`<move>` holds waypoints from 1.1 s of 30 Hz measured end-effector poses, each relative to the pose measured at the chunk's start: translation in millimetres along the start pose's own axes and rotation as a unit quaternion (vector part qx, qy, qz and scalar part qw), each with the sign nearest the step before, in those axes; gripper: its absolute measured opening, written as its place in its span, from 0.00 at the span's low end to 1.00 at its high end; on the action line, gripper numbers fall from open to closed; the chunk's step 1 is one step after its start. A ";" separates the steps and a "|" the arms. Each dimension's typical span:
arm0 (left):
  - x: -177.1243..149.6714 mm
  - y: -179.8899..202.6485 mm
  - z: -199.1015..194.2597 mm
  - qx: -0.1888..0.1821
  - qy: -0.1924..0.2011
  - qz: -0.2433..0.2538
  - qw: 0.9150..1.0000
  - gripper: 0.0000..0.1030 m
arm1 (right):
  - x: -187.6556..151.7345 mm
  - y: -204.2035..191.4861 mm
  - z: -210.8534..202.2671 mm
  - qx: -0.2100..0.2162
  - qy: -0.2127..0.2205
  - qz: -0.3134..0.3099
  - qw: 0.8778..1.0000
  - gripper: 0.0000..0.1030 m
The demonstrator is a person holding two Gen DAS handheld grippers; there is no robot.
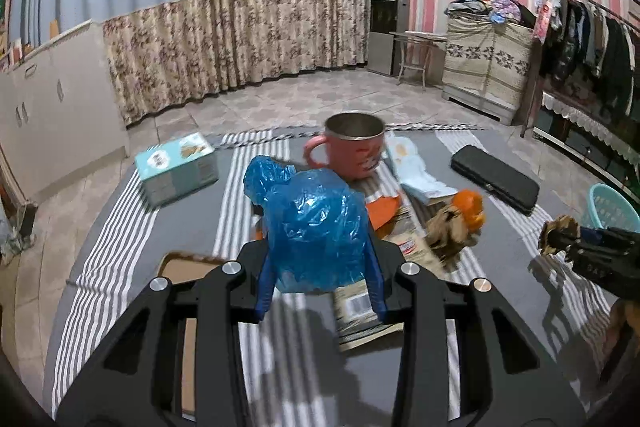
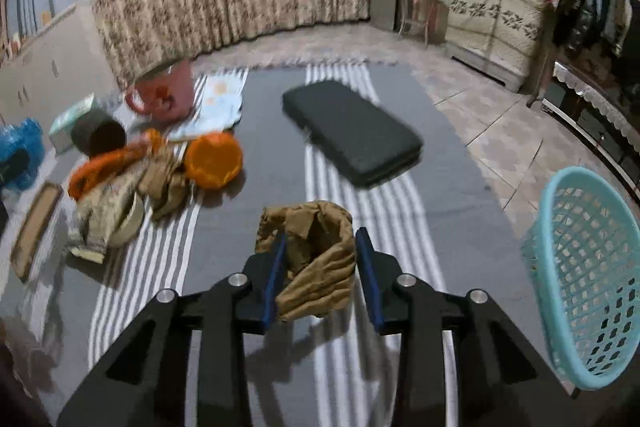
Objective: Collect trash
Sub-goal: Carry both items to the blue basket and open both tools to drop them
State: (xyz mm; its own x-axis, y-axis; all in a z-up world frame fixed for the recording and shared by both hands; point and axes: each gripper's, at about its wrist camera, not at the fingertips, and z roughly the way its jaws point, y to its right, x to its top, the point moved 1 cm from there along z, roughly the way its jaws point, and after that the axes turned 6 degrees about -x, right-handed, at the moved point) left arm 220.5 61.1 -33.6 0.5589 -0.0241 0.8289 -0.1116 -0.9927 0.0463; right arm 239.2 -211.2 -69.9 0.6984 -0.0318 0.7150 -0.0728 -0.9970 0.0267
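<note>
My left gripper [image 1: 320, 267] is shut on a crumpled blue plastic bag [image 1: 312, 227] and holds it above the striped cloth. My right gripper [image 2: 320, 267] is shut on a crumpled brown paper wad [image 2: 316, 259]; it also shows at the right edge of the left wrist view [image 1: 560, 233]. A light blue mesh basket [image 2: 588, 275] stands at the right, beside the right gripper. More trash lies on the cloth: orange peel [image 2: 214, 159], brown paper scraps [image 2: 160, 183] and a flattened printed carton [image 1: 360, 303].
A pink mug [image 1: 352, 151], a teal tissue box [image 1: 176, 167], a black flat case [image 2: 352, 131] and a light paper packet [image 2: 218, 103] lie on the grey striped cloth [image 2: 248, 227]. A wooden tray [image 1: 188, 267] sits at the left. Curtains, a cabinet and a clothes rack stand behind.
</note>
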 end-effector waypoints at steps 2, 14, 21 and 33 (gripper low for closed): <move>5.9 12.3 -0.3 -0.005 0.005 0.006 1.000 0.35 | 2.6 12.5 -9.6 -0.007 0.011 0.013 1.000 0.33; 27.5 115.6 -6.2 -0.069 0.029 0.055 0.996 0.35 | -6.5 131.3 -89.2 -0.094 0.085 0.093 0.988 0.33; 30.2 188.9 -7.4 -0.128 0.033 0.080 0.988 0.35 | -32.5 202.0 -115.8 -0.158 0.095 0.141 0.973 0.33; 11.9 297.7 4.8 -0.197 0.022 0.131 0.971 0.35 | -44.8 264.3 -110.5 -0.176 0.103 0.193 0.960 0.33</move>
State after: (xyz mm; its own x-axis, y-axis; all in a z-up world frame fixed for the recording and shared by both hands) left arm 197.8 -235.3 -12.6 0.4350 -0.2563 0.8632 -0.5563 -0.8303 0.0338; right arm 110.0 -465.5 -17.6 0.4181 -0.3441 0.8407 -0.5598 -0.8265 -0.0599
